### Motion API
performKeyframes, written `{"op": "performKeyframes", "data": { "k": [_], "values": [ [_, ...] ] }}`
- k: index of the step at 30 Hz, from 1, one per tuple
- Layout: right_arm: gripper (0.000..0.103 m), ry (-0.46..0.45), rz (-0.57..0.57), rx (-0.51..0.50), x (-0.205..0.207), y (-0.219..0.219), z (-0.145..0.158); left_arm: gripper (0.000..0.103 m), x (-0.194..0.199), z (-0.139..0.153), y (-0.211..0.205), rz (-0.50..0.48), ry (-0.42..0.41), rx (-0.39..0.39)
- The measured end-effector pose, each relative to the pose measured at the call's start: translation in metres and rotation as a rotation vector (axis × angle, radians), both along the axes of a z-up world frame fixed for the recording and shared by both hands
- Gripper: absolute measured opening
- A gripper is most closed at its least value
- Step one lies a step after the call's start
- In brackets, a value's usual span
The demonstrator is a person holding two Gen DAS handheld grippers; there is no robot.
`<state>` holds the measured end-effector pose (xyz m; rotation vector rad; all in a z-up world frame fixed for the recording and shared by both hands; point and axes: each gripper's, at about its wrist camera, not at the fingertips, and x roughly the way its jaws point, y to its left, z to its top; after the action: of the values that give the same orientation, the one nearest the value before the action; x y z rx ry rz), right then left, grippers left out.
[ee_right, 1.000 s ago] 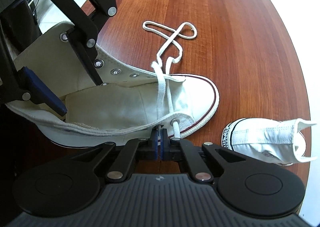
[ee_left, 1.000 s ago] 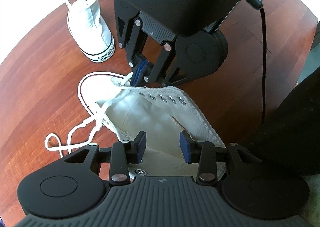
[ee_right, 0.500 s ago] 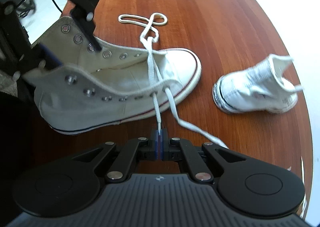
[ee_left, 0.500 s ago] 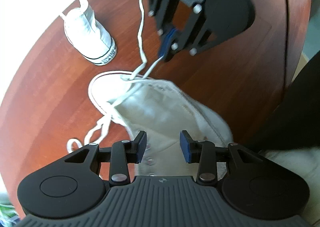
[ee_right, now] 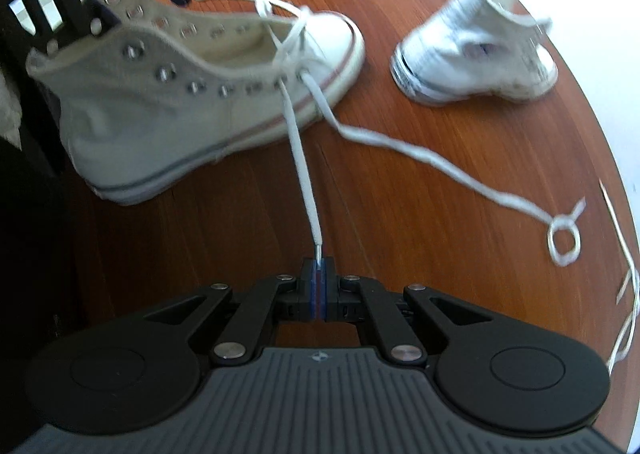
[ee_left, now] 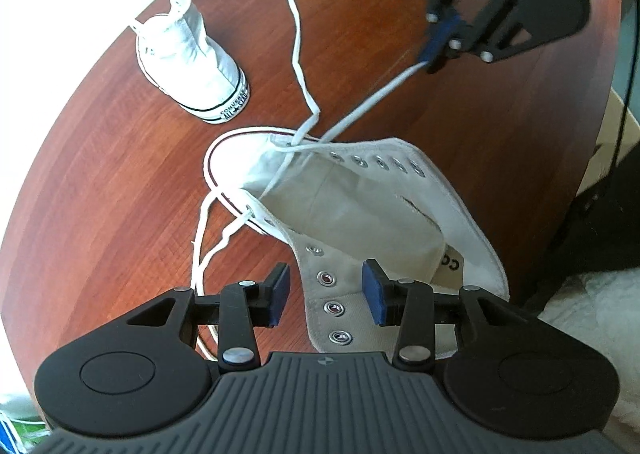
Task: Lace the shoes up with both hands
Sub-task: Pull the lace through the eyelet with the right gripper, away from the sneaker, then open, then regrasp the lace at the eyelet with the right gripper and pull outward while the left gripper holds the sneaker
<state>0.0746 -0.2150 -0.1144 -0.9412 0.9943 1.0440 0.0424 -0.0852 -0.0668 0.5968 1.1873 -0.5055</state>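
Lace (ee_right: 300, 158) tip sat pinched tight in your right gripper (ee_right: 319, 286), pulled out toward 6 o'clock from the big shoe (ee_right: 168, 102). Your left gripper (ee_left: 326, 294) had just been opening, its jaws wide apart on either side of the shoe's eyelet flap without touching it.

A reddish-brown wooden tabletop (ee_left: 100, 190) with a curved edge filled most of both views, its grain running in fine stripes. Beyond that edge, up and to the left of the left fingers, lay a pale, brightly lit floor (ee_left: 60, 14), washed almost white. A black cable (ee_left: 630, 54) hung down past the tabletop's far side.
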Motion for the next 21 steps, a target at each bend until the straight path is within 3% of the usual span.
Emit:
{"op": "performKeyframes", "data": {
  "k": [10,15,17,18,20,21],
  "values": [
    [0.005,0.037,-0.153,-0.022,-0.008,-0.027,-0.005,0.055,0.008,0.018,0.017,0.221,-0.04,-0.149],
    [0.012,0.029,-0.167,0.021,-0.006,-0.024,-0.003,0.055,0.011,0.014,0.026,0.293,0.034,-0.212],
    [0.022,0.023,-0.164,0.032,-0.005,-0.021,-0.001,0.055,0.014,0.009,0.031,0.338,0.074,-0.241],
    [0.022,0.019,-0.161,0.036,-0.004,-0.02,0.0,0.055,0.014,0.008,0.032,0.347,0.082,-0.247],
    [0.022,0.011,-0.148,0.046,-0.002,-0.016,0.001,0.047,0.015,0.003,0.035,0.375,0.117,-0.282],
    [0.022,0.008,-0.143,0.049,-0.001,-0.015,0.001,0.03,0.015,0.001,0.036,0.378,0.128,-0.291]
  ]
}}
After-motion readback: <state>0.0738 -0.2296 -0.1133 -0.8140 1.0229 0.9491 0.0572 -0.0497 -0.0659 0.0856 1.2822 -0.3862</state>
